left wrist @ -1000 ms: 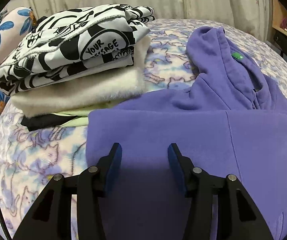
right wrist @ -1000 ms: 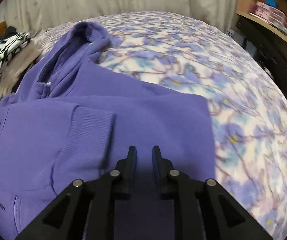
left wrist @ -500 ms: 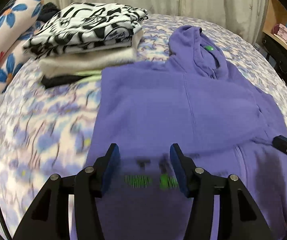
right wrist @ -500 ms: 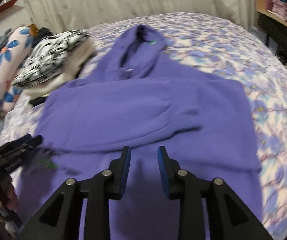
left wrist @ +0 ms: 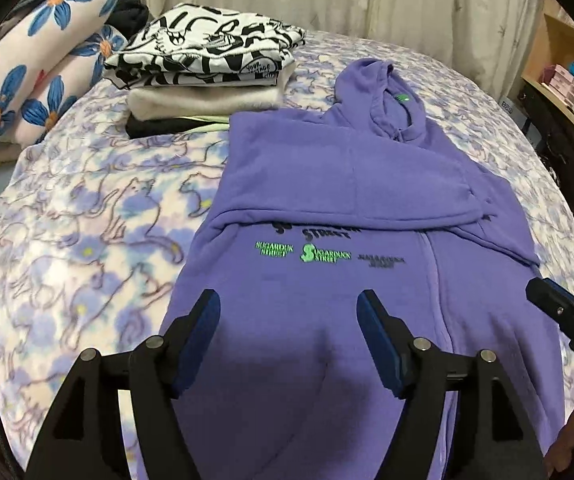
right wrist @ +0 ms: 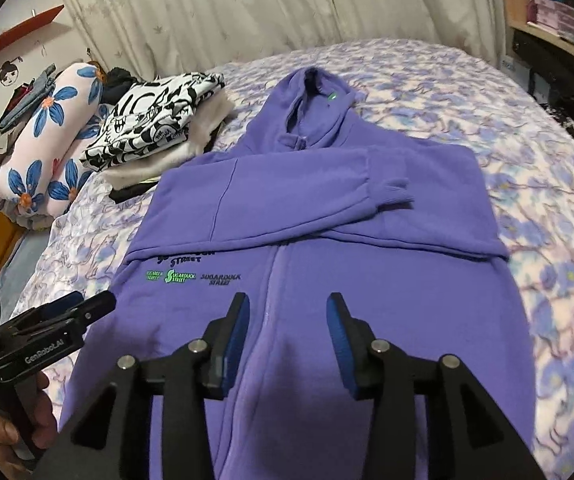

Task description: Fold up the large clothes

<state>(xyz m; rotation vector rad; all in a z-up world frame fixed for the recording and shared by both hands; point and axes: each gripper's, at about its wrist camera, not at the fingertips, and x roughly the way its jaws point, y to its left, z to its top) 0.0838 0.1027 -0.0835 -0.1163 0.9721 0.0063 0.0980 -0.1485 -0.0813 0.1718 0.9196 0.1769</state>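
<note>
hoodie: a purple hoodie (left wrist: 347,184) lies flat on the bed (left wrist: 87,216), filling the centre of both views, hood toward the top of the frame and both sleeves folded across the chest.
print: green and dark lettering (right wrist: 175,276) shows just below the folded sleeves, left of the zip line.
left gripper: the left gripper (left wrist: 289,340) hangs over the hoodie's lower part at the bottom of its own view; its jaws are opening, wide apart, with only flat cloth seen behind the gap and nothing pinched.
right gripper: the right gripper (right wrist: 287,334) hangs over the zip line at the bottom centre; its jaws are opening too, with nothing between the pads.
stack: a pile of folded clothes (left wrist: 207,68), black-and-white print on top, sits in the upper left, just beside the hoodie's shoulder.
bedding roll: a rolled flowered quilt (right wrist: 43,140) lies at the far left, beyond the pile.
surroundings: a curtain (right wrist: 247,4) runs across the top; a wooden shelf (left wrist: 567,80) stands at the right edge.
in the way: nothing lies on the hoodie.
</note>
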